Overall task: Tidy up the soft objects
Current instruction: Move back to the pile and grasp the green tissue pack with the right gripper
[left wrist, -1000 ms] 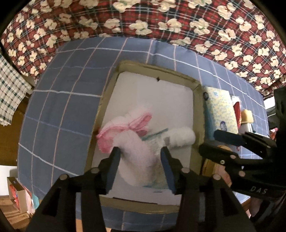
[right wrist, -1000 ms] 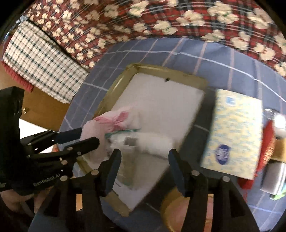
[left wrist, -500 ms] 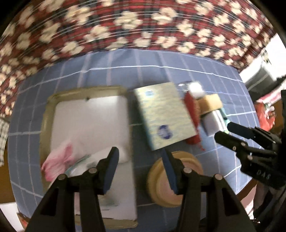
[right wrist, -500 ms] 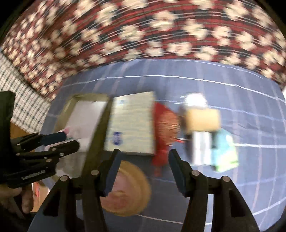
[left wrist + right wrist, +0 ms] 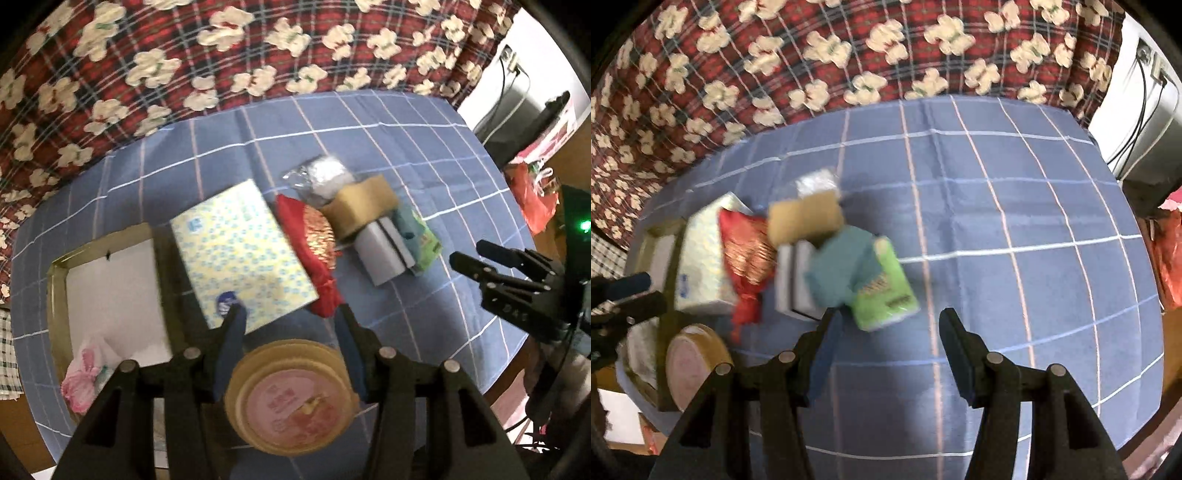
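Hovering over the blue checked desk (image 5: 388,122), both tools point steeply down, jaws parted and holding nothing. Take the patterned tissue box (image 5: 242,253) as the landmark. Left of it sits the shallow tray (image 5: 57,295), with a pink-and-white soft bundle (image 5: 86,376) in its near corner. Right of the box, touching it, lies a red and gold pouch (image 5: 314,243), then a tan tape roll (image 5: 364,208), a white block (image 5: 382,254) and a green tissue pack (image 5: 882,291). Just in front of the box is a round lidded tub (image 5: 291,398), right under the left tool (image 5: 290,319). The right tool (image 5: 890,325) hangs empty over bare cloth, well to the box's right.
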Motion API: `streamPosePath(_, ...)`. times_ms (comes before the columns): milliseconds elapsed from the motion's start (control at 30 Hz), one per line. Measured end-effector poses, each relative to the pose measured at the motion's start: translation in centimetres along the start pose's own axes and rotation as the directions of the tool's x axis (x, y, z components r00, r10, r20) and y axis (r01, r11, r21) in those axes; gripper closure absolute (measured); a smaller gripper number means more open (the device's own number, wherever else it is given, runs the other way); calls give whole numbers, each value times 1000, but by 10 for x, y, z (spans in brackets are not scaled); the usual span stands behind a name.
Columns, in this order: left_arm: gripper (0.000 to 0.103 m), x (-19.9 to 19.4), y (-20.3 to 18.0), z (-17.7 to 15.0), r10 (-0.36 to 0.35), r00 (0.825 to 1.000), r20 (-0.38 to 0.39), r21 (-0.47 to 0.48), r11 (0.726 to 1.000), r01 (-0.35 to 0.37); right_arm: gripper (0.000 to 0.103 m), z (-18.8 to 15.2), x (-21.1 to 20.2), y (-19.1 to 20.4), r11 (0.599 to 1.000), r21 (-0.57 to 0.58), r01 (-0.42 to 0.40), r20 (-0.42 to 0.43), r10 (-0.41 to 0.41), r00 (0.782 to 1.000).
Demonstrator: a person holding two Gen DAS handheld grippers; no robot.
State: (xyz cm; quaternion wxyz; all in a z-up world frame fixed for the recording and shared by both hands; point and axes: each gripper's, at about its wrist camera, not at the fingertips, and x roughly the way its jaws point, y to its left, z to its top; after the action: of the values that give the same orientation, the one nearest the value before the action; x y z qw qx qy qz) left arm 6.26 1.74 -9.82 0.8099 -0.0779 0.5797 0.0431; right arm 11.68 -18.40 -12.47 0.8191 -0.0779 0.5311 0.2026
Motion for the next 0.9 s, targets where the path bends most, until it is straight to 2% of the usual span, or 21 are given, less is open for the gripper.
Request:
streamPosePath(100, 53, 4, -12, 3, 1, 1000, -14, 11, 1000, -1, 46, -7, 9, -10, 1000, -12, 12, -19, -12, 1000)
streamPosePath(433, 53, 8, -28, 7, 18, 999, -38, 12, 1000, -17, 46, -8, 38, 0, 990, -135, -37, -26, 34, 999)
streamPosePath(667, 53, 12, -27, 6, 31, 998, -63, -3, 1000, -31, 46, -6, 65, 3, 980, -201, -6, -23, 1, 1000)
streamPosePath(700, 53, 13, -27, 6, 30, 997, -66, -4, 1000, -31, 49, -6, 68, 4, 977, -211, -1, -19, -3, 1000)
streamPosePath(900, 53, 19, -39, 11, 13, 997, -77, 12, 1000, -12, 51, -12, 66, 0, 973, -232, -17, -10, 15, 1000)
